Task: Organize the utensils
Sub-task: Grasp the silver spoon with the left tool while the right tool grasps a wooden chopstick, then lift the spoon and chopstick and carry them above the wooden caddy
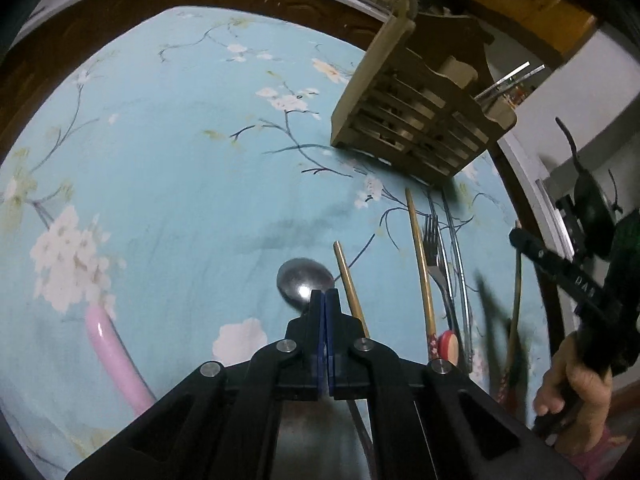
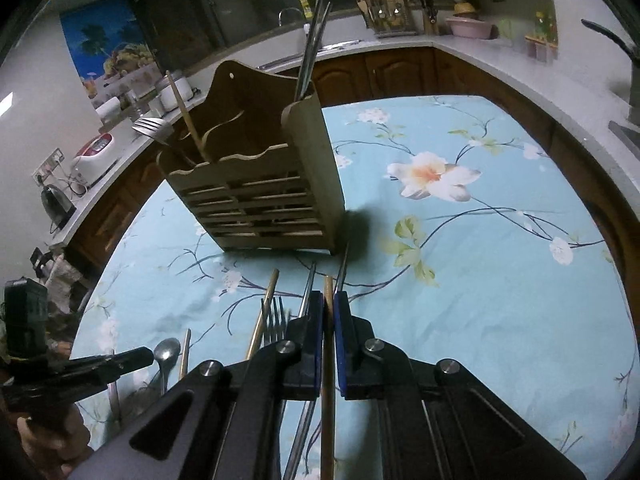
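Note:
A slatted wooden utensil holder (image 1: 416,120) (image 2: 260,184) stands on the floral blue tablecloth, with a fork, a wooden chopstick and metal chopsticks inside. My left gripper (image 1: 325,294) is shut on a metal spoon (image 1: 304,282), whose bowl sticks out past the fingertips. Wooden chopsticks (image 1: 420,264), a fork (image 1: 434,248) and metal chopsticks (image 1: 456,264) lie to its right. My right gripper (image 2: 329,298) is shut on a wooden chopstick (image 2: 328,380), above the fork (image 2: 274,320) and in front of the holder. The left gripper (image 2: 132,356) also shows at lower left of the right wrist view.
A pink handle (image 1: 112,356) lies at lower left on the cloth. A small red-and-cream piece (image 1: 448,344) lies by the chopsticks. Kitchen counters (image 2: 500,52) with a sink, kettle and knife rack ring the table. The cloth's right half (image 2: 480,260) is bare.

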Tool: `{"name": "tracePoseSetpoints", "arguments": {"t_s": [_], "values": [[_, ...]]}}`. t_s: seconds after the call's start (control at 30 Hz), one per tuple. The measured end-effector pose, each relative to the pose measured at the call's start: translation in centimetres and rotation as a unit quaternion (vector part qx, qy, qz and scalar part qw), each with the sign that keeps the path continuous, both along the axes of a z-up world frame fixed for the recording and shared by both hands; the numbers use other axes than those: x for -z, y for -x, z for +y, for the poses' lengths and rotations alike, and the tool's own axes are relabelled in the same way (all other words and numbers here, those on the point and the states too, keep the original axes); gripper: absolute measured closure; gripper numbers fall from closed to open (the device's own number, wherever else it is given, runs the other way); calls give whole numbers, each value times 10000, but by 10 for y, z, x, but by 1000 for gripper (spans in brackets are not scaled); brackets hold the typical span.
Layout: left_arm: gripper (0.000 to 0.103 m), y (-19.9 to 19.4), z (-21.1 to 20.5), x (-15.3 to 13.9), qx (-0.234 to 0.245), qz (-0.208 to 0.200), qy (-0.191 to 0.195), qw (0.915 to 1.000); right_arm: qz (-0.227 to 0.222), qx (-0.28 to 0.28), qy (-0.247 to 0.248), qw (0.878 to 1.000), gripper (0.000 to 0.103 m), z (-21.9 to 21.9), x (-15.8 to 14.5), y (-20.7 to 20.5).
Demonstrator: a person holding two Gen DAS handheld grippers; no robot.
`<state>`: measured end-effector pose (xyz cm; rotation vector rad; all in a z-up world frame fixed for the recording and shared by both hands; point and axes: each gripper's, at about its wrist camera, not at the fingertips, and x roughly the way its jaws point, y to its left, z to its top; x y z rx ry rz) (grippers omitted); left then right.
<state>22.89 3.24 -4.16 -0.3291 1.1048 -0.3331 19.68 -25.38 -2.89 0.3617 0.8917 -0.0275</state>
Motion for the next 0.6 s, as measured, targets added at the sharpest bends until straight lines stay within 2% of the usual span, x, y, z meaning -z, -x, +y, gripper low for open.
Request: {"name": "tracePoseSetpoints", "arguments": {"t_s": [0.03, 0.1, 0.17, 0.27, 0.4, 0.47, 0.57, 0.6], "values": [[97, 0, 2, 0, -1, 60, 103, 9999, -4, -1, -24, 10000, 98, 1, 0, 2], [70, -1, 2, -2, -62, 56, 101, 9999, 5, -22, 10, 10000, 98, 3, 0, 5], [63, 0, -2, -3, -99, 9, -82, 9999, 4, -35, -39, 10000, 98, 5, 0, 8], [64, -4, -15, 5, -57, 127, -384, 9992, -6, -51, -27, 10000, 98, 6, 0, 8], [81, -11, -24, 11, -40, 119, -640, 9979, -16, -62, -27, 10000, 98, 5, -1, 8], [84, -17, -24, 12, -41, 148, -587, 9982, -18, -43, -48, 10000, 98, 5, -1, 8], [100, -24, -29, 12, 101, 137, -482, 9987, -16, -28, -104, 9999, 98, 2, 0, 8], [101, -25, -29, 15, 119, 129, -451, 9988, -25, -24, -115, 9999, 98, 2, 0, 8]]}}
